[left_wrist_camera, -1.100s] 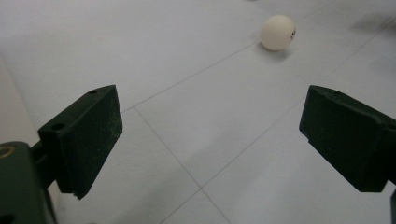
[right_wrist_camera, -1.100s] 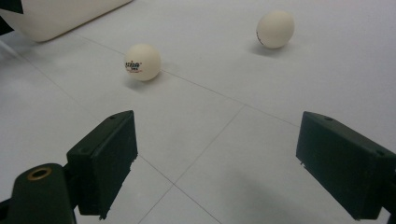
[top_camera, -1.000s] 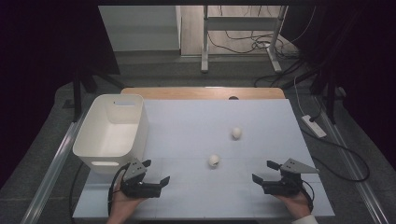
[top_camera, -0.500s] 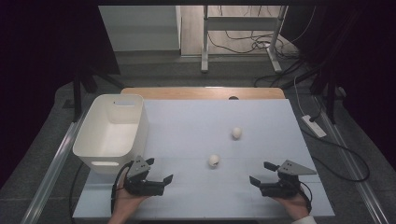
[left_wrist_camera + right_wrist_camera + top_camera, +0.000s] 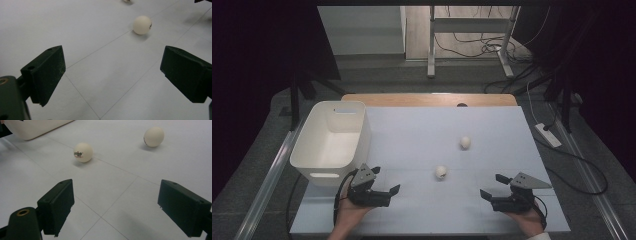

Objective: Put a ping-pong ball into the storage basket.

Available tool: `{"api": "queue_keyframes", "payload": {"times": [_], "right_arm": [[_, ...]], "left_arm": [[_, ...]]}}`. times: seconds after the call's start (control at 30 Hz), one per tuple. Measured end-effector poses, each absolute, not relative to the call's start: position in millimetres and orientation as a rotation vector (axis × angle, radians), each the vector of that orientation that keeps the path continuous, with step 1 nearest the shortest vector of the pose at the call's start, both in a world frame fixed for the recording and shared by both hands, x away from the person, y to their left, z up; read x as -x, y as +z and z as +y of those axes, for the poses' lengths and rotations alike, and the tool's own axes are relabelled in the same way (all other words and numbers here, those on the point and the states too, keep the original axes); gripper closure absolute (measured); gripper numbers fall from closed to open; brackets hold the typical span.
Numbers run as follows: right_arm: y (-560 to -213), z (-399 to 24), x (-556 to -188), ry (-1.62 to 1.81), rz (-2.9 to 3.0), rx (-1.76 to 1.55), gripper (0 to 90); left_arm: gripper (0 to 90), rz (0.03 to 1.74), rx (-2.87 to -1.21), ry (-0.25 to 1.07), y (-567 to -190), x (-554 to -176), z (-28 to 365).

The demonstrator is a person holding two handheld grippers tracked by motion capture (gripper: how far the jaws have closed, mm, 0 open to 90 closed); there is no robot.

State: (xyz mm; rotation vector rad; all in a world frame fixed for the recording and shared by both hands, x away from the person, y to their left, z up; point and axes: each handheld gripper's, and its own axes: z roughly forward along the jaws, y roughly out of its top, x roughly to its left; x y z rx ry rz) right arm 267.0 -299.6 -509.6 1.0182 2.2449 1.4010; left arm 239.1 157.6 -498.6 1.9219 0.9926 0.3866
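White balls, two: near ball [image 5: 441, 172] and far ball [image 5: 465, 142], apart on desk [image 5: 412, 135]. Left hand-held gripper [image 5: 387, 190] and right hand-held gripper [image 5: 492, 187]: jaws spread, empty, flanking near ball.

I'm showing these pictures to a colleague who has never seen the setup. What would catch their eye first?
Probably the two white balls on the pale table: the near ball lies between the two hands, the far ball farther back and to the right. Next, the empty white bin at the table's left edge. The left tool and right tool, both open, sit low at the near edge, pointing inward.
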Motion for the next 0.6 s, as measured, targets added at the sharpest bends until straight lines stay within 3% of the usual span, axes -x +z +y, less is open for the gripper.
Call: {"api": "queue_keyframes", "payload": {"times": [0.6], "right_arm": [[-509.8, -296.4, -266.6, 1.404, 2.261, -1.0, 14.0]], "left_arm": [[6.7, 0.994, -1.927, 0.383, -495.1, -245.1, 151.9]]}}
